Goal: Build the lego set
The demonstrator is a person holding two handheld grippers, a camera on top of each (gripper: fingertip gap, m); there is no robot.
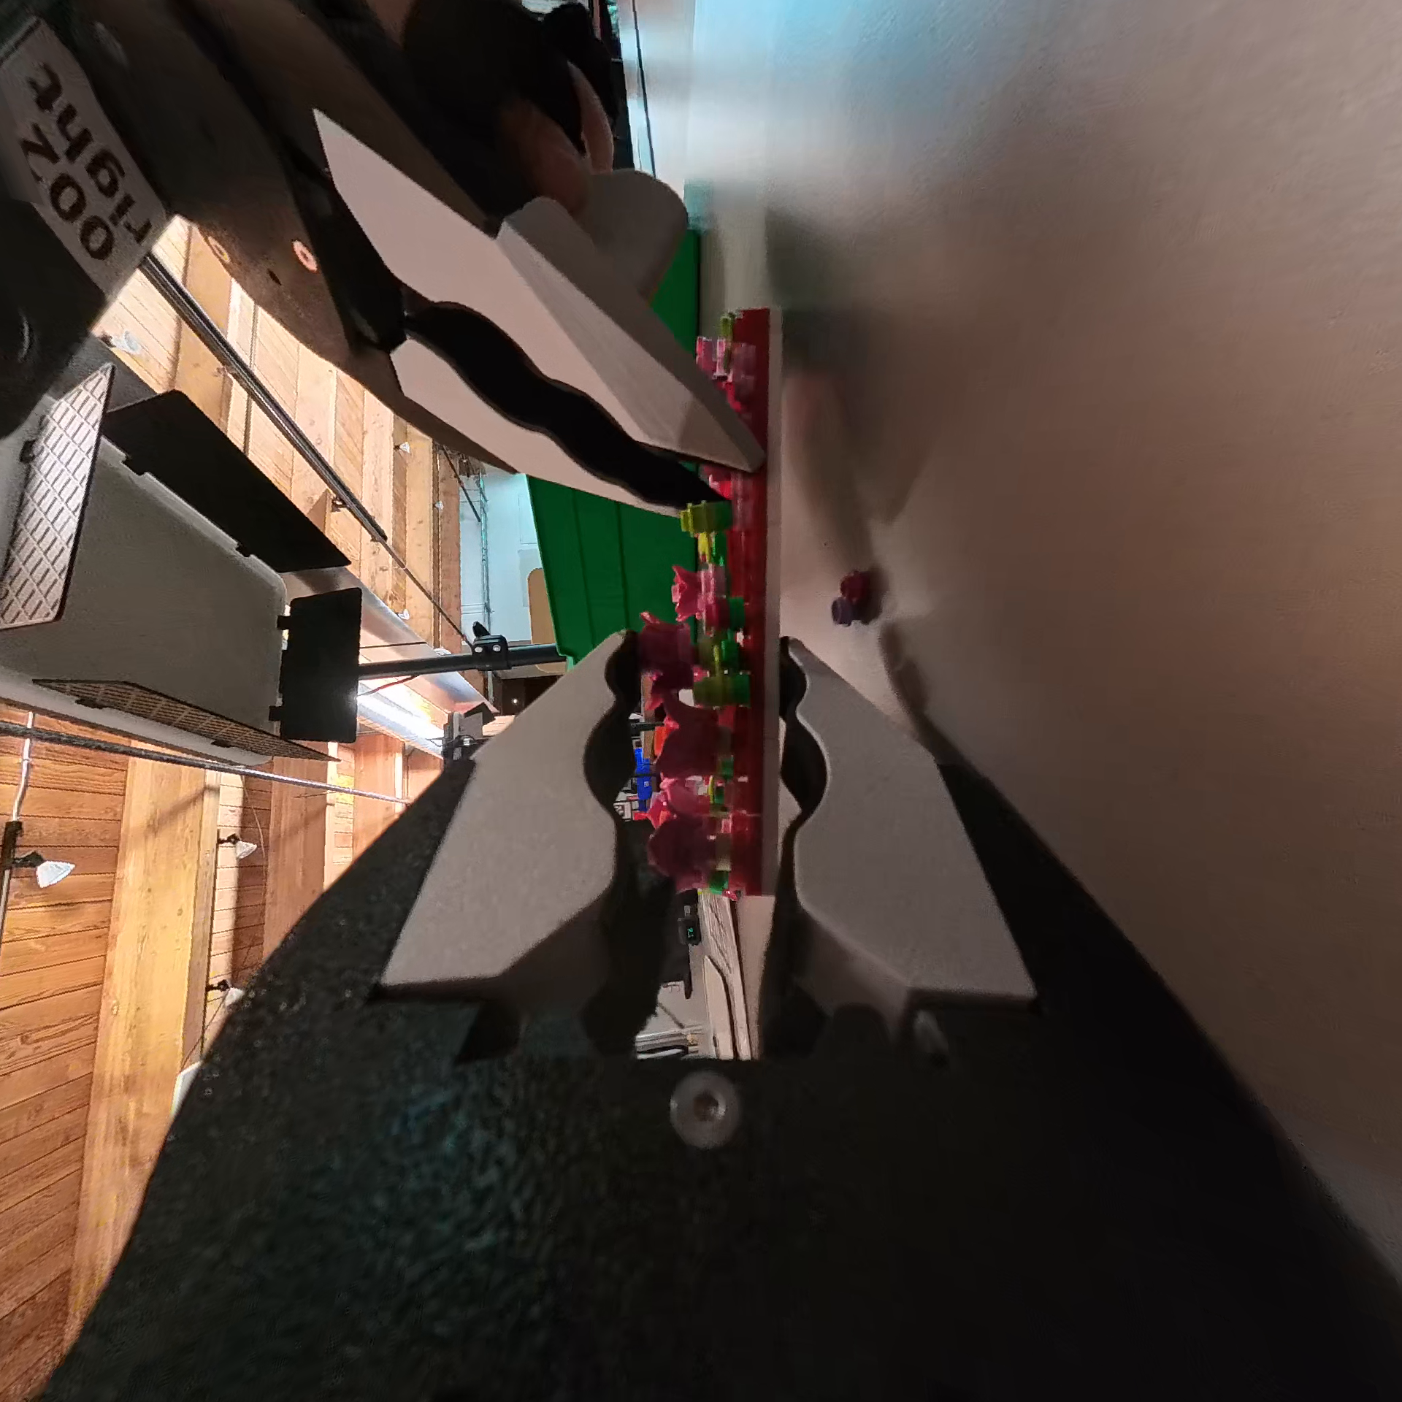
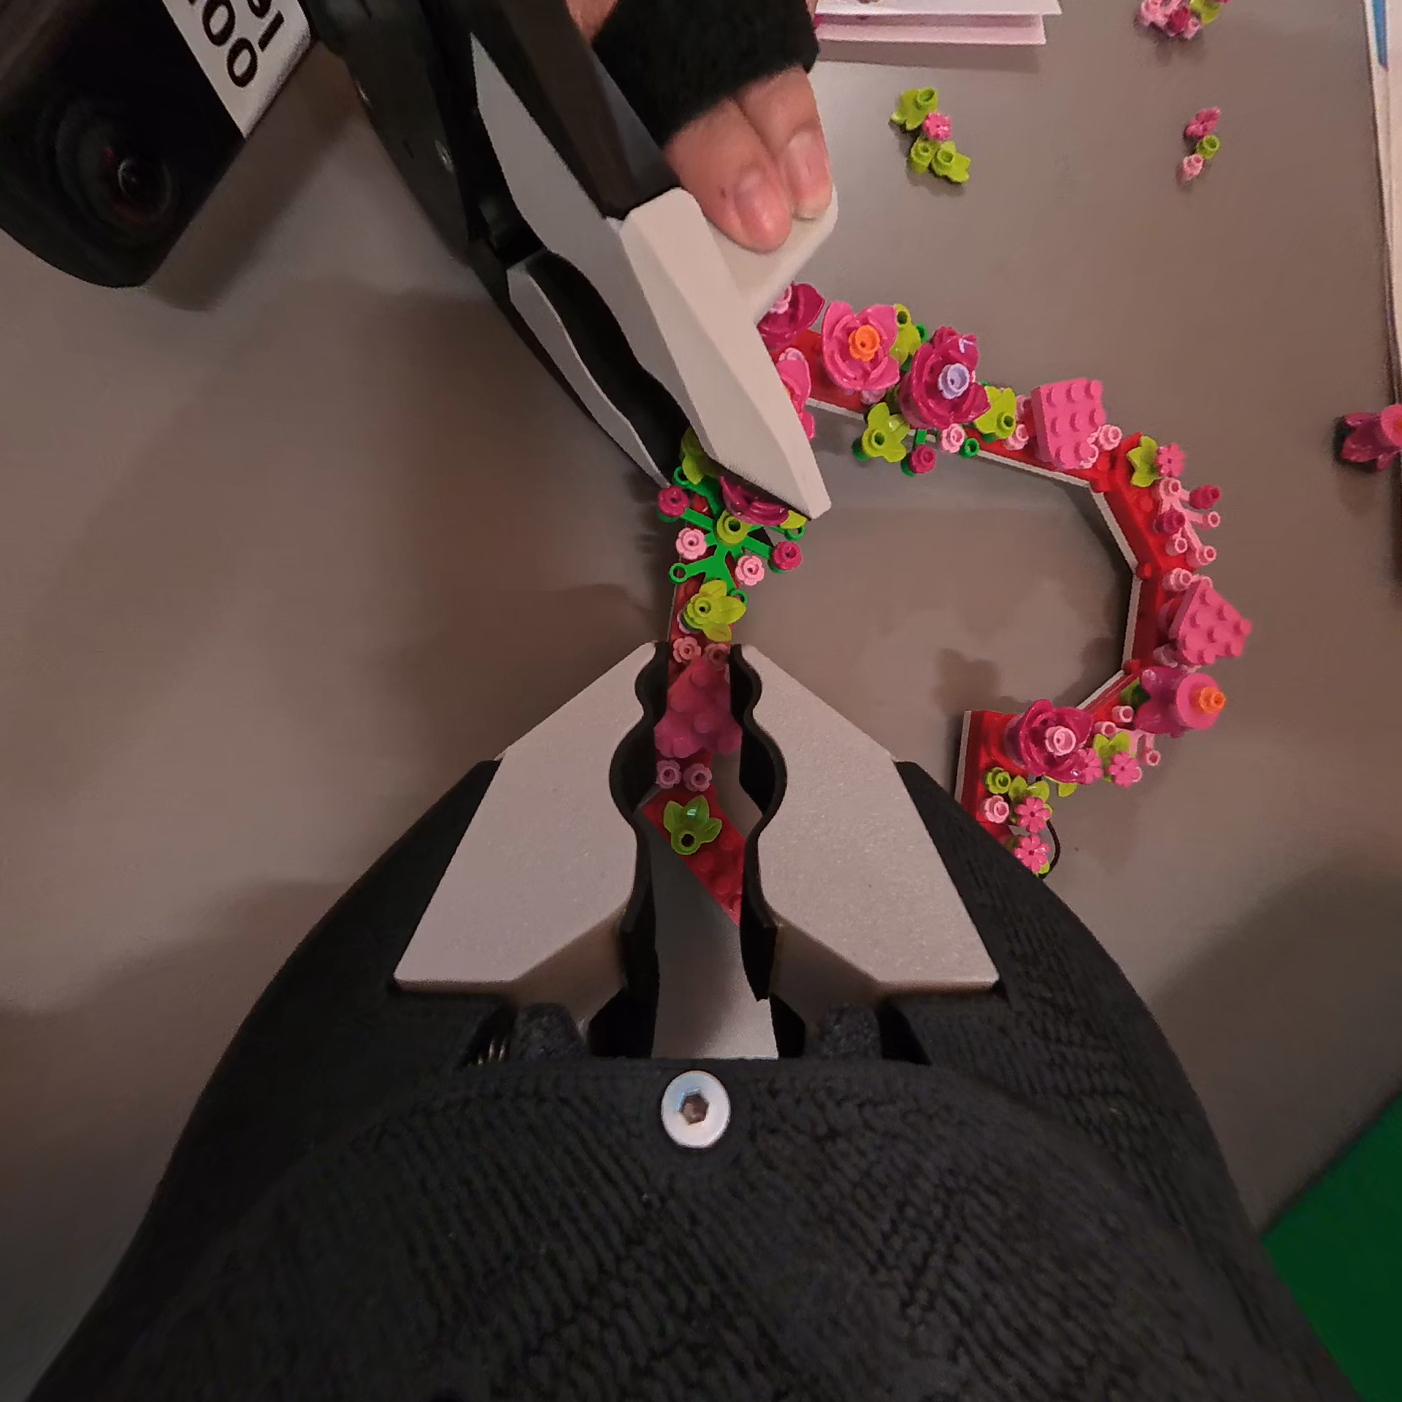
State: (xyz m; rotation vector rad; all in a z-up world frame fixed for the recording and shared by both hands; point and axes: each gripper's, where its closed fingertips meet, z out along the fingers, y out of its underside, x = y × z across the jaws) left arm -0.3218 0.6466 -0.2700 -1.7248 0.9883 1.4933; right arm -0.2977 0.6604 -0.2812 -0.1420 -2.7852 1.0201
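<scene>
A red flower frame (image 2: pixel 1138 546), studded with pink roses, small pink flowers and lime leaves, is on the grey table. My right gripper (image 2: pixel 698 656) is shut on the frame's left arm, one finger on each side of a pink flower cluster. My left gripper (image 2: pixel 736 485) comes in from the upper left with a hand on it. It is shut on the same arm a little farther along, one finger over the flowers and one under the frame. The left wrist view shows the frame (image 1: pixel 759 576) edge-on between my left gripper (image 1: pixel 709 652) fingers, with the right gripper (image 1: pixel 732 482) beyond.
Loose lime leaves and pink flowers (image 2: pixel 929 136) lie at the far side of the table, with more pieces (image 2: pixel 1199 144) to their right. A dark pink piece (image 2: pixel 1373 440) sits at the right edge. A booklet (image 2: pixel 933 19) lies at the top. A small purple and magenta piece (image 1: pixel 853 599) lies beside the frame.
</scene>
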